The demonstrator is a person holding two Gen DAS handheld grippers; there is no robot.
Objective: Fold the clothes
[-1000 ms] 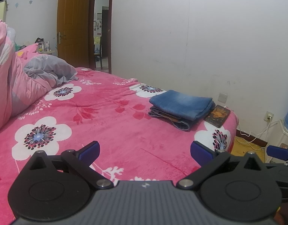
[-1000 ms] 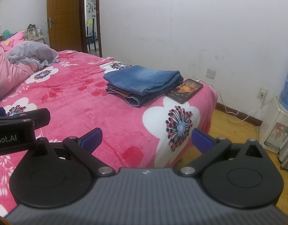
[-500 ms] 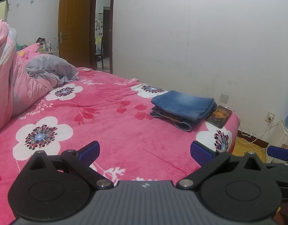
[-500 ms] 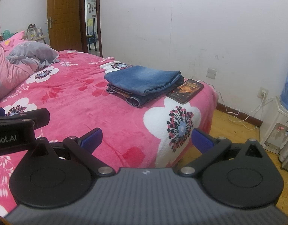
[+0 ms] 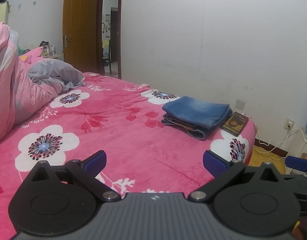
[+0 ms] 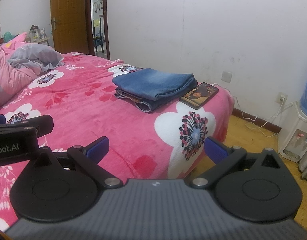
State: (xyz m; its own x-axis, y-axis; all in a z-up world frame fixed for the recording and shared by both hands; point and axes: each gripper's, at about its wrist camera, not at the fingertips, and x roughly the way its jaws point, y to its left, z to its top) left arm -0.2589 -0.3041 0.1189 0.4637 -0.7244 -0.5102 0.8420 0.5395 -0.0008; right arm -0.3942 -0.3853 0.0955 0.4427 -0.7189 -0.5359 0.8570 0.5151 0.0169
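A bed (image 5: 121,140) under a pink flowered blanket stands against a white wall, and the folded jeans (image 6: 155,87) lie near its far corner. A phone (image 6: 199,95) lies just beside the jeans toward the bed's edge. The left tongs (image 5: 154,161) and right tongs (image 6: 155,148) hang above the near blanket, both spread apart and empty.

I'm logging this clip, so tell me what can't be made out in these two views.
- Folded jeans: both views show only the outside, so the inner layers stay hidden.
- Phone: screen image too small to read.
- Water dispenser: cut off by the right edge in the right wrist view.
- Bedside clutter: too small in the left wrist view.
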